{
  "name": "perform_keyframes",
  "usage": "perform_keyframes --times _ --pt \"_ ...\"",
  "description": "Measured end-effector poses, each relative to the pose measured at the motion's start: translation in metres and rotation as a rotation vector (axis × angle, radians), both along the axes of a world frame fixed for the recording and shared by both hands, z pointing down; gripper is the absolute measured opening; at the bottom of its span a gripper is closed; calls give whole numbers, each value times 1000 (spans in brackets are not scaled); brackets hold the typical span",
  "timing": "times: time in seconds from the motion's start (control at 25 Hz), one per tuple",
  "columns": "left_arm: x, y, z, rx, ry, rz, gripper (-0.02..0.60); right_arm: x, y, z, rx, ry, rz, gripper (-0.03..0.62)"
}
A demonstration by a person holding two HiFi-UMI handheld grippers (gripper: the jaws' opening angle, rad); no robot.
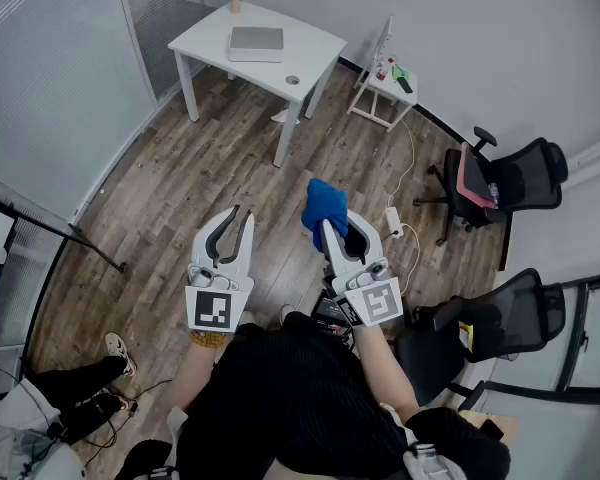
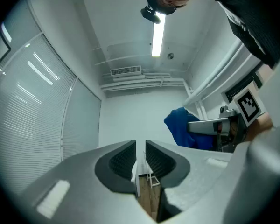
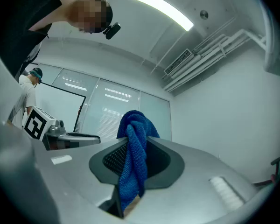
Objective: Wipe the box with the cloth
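My right tongs (image 1: 337, 230) clamp the cloth (image 1: 325, 203); my left tongs (image 1: 238, 218) stand barely apart, empty. The box (image 1: 256, 43) lies well ahead, so I should keep this grip firm while approaching.

Blue cloth (image 1: 325, 203), white table (image 1: 210, 38), grey box (image 1: 256, 43), brown plank floor (image 1: 200, 178).

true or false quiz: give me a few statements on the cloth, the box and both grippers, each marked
1. The right gripper is shut on the blue cloth. True.
2. The left gripper grips a second cloth. False: nothing is between its jaws.
3. The grey box lies on the white table. True.
4. The cloth is pressed on the box. False: it is held in the air, well apart from the table.
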State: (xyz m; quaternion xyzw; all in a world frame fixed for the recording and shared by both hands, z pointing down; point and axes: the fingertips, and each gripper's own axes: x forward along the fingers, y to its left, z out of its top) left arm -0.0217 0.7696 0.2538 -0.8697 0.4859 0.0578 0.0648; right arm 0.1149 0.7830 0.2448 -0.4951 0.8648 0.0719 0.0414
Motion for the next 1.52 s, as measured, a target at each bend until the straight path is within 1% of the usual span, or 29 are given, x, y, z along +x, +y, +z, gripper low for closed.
perform_keyframes --times 0.16,0.24,0.32,0.44,0.56,0.72,0.92,1.12,1.24,1.32,1.4,1.52 --pt "-19 -12 4 -3 0 10 153 -23 -6 3 -14 -13 -17 102" --pt "-25 -20 6 -1 16 14 147 -31 -12 4 -16 -19 -28 103" --pt "-30 -27 11 -9 27 16 138 -37 -21 6 -18 -5 -27 103" --pt "-32 -47 24 -35 11 17 137 -37 -41 11 -19 -21 -22 104" --pt "-30 -77 33 -52 -15 9 127 -28 -70 18 -25 -41 -18 104" --pt "-23 -120 37 -57 -42 4 117 -11 -118 27 -26 -56 -10 104" --pt "-10 -187 35 -66 -86 3 107 15 -197 27 -23 -81 11 104" --pt "7 -257 41 -88 -170 5 104 43 -271 29 -33 -99 12 104" --pt "14 -289 44 -105 -149 -12 101 59 -309 38 -59 -99 3 104" --pt "12 -308 52 -130 -147 -44 101 66 -335 46 -76 -85 -9 104" --pt "5 -326 60 -153 -134 -77 101 67 -360 53 -95 -78 -20 104" --pt "-7 -352 71 -181 -126 -105 100 60 -392 60 -111 -74 -49 104"
